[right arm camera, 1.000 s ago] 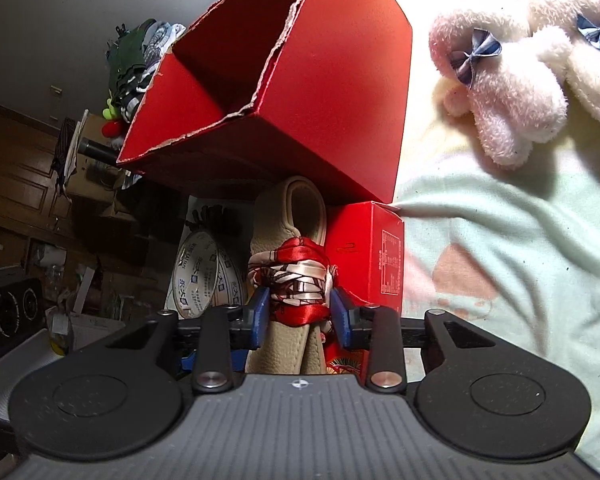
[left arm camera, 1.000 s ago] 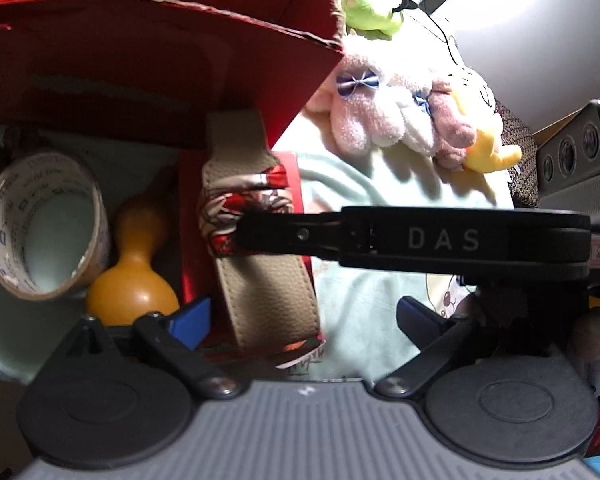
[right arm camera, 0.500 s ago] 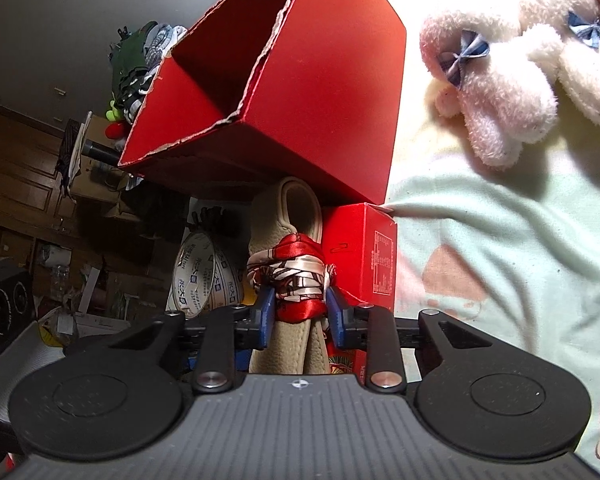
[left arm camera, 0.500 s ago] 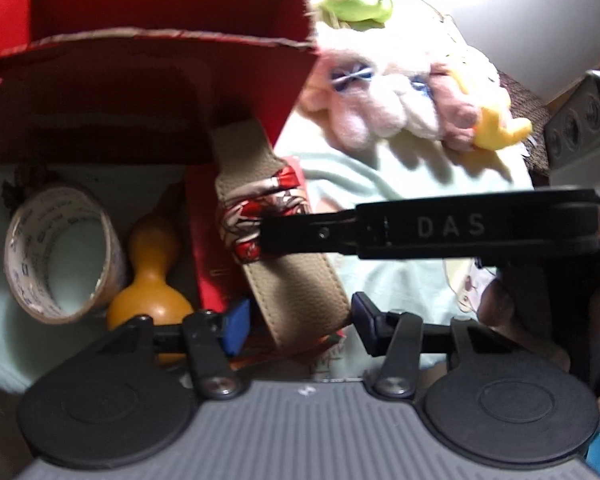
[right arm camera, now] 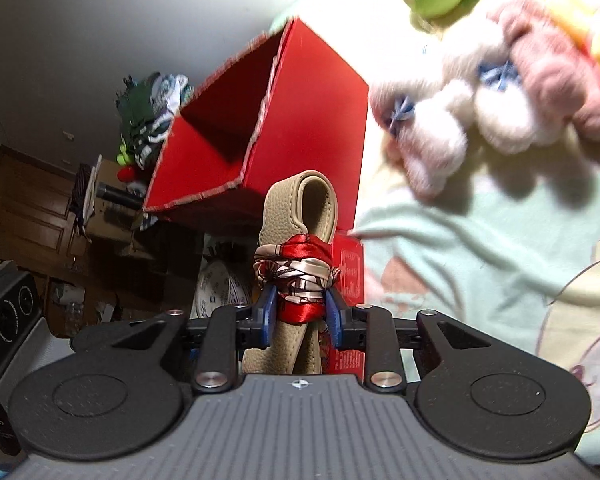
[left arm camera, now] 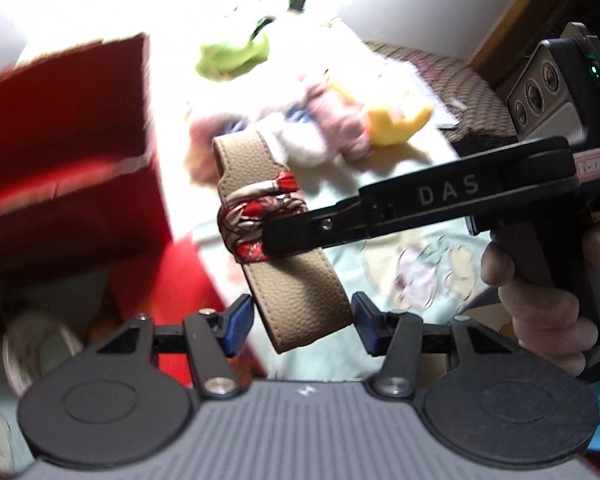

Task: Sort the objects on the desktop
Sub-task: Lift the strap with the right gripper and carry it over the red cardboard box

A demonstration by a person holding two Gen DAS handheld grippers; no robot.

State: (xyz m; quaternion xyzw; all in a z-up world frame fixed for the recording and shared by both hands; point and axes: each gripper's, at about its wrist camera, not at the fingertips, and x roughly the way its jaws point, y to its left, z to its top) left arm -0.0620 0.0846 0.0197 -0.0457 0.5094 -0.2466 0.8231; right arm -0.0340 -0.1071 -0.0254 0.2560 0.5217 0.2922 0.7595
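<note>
Holding the beige leather strap [right arm camera: 296, 216] in my right gripper [right arm camera: 300, 312]: its blue pads pinch the red patterned scarf [right arm camera: 296, 276] wound round the strap's middle. Within the last second those jaws closed further, strap and scarf between them. The strap's folded loop end stands up in front of the open red box [right arm camera: 300, 120].

Left wrist view: my left gripper [left arm camera: 302, 322] sits at the strap's [left arm camera: 300, 296] lower end, blue pads [left arm camera: 238, 324] on either side. I read a thin gap on each side, so not clamped. Its jaws closed from wide earlier in this second and have since held that spacing.

The strap hangs clear of the pale green cloth [left arm camera: 384, 280], held slantwise. A hand [left arm camera: 540, 304] grips the right tool's handle. Plush toys [left arm camera: 324, 120] lie beyond on the cloth. Small red carton [right arm camera: 348, 276] and tape roll [right arm camera: 220, 292] sit under the box's near edge. Frames are motion-blurred.
</note>
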